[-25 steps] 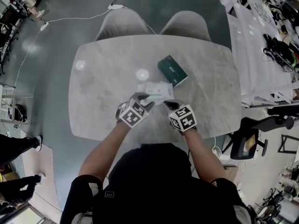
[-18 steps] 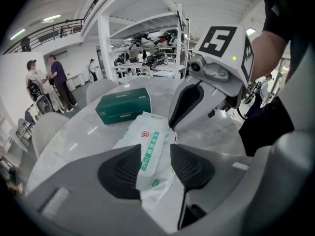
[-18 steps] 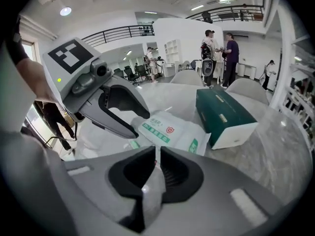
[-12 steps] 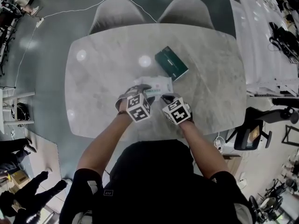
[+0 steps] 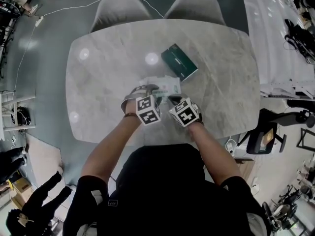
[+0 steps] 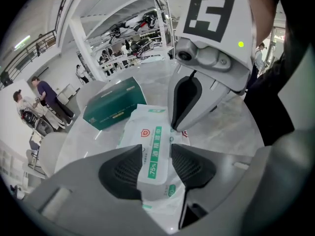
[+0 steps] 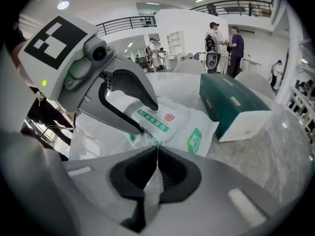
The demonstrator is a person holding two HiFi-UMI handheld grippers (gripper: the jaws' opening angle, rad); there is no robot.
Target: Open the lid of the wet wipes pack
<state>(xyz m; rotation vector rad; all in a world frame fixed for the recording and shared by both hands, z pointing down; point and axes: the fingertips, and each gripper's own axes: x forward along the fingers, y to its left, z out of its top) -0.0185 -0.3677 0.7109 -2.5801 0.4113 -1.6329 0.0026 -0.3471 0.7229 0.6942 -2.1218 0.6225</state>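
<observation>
A white wet wipes pack (image 5: pixel 166 86) with a green label lies flat on the marble table (image 5: pixel 98 92). In the left gripper view the pack (image 6: pixel 150 141) runs between my left gripper's (image 6: pixel 156 166) pads, label and lid strip showing in the gap. These jaws are opening and stand apart around the pack's near end. My right gripper (image 7: pixel 156 163) is shut on the thin film at the pack's (image 7: pixel 172 124) near edge. In the head view the left gripper (image 5: pixel 150 93) and right gripper (image 5: pixel 173 99) sit side by side at the pack's near side.
A dark green box (image 5: pixel 179 62) lies just beyond the pack, to the right. Two grey chairs (image 5: pixel 120 11) stand at the table's far side. People stand in the background and one person (image 5: pixel 29 205) stands at the lower left.
Both grippers have come down and drawn closer together at the pack's near end. The left gripper's marker cube has rolled.
</observation>
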